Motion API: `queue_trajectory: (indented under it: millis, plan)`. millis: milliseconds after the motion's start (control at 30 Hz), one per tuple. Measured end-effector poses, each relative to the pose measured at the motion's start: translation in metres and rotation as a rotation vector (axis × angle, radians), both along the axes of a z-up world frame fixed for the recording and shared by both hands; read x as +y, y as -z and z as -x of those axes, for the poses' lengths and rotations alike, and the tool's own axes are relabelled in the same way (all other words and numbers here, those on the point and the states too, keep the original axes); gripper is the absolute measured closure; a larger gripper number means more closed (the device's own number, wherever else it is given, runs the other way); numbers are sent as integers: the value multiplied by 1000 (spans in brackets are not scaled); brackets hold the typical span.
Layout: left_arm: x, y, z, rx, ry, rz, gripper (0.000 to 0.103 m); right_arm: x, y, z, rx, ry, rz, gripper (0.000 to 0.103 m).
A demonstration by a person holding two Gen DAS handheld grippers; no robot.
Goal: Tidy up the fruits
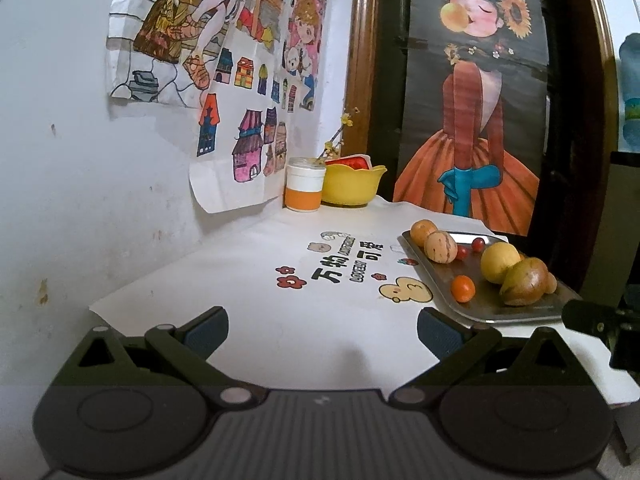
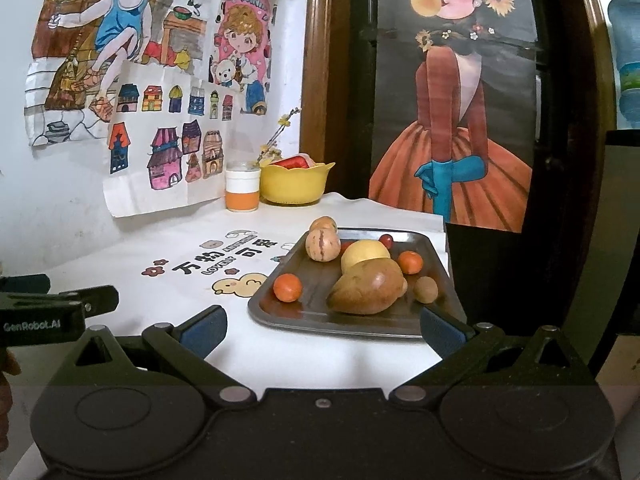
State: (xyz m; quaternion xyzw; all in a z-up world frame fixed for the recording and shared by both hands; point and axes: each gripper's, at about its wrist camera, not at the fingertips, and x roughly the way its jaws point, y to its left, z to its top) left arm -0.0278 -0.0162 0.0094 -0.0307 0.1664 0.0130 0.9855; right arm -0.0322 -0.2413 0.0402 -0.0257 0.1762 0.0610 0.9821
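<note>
Both claws hover spread and empty over a white counter [image 2: 132,248], above a metal tray [image 2: 280,304] loaded with fruit. The right claw [image 2: 322,330] faces the tray's near edge, where a large brownish mango [image 2: 366,288] leans against a yellow fruit [image 2: 362,254] at its 12 o'clock; a small orange [image 2: 287,287] sits at the mango's 9 o'clock and another orange [image 2: 409,262] at its 2 o'clock. The left claw [image 1: 322,330] holds back, with the tray [image 1: 440,292] at its 2 o'clock. A yellow bowl [image 2: 296,186] stands by the wall, at the tray's 11 o'clock. The risk from here appears to be the crowding: a grab at the mango could nudge the round fruits and send them rolling off the shallow rim, or a hard squeeze could bruise soft skin.
</note>
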Motion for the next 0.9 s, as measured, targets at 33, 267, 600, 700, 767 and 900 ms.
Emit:
queue_trajectory:
  millis: [33,267,600,700,767,900]
  plan:
    - [0,1,1,0,2,-5,0,-1,1,1,-2,4,-3,1]
    - [-3,5,5,2,16,-22,0,-5,8,3,-14,41,-16,1]
    - [-5,7,6,7,27,-24,0,-6,11,5,-23,49,-12,1]
    - [-5,6,6,5,27,-24,0,-6,12,8,-27,51,-14,1]
    - [-6,7,6,6,26,-25,0,-6,12,8,-27,52,-13,1]
    - [-5,6,6,6,25,-22,0,-7,12,8,-27,50,-14,1]
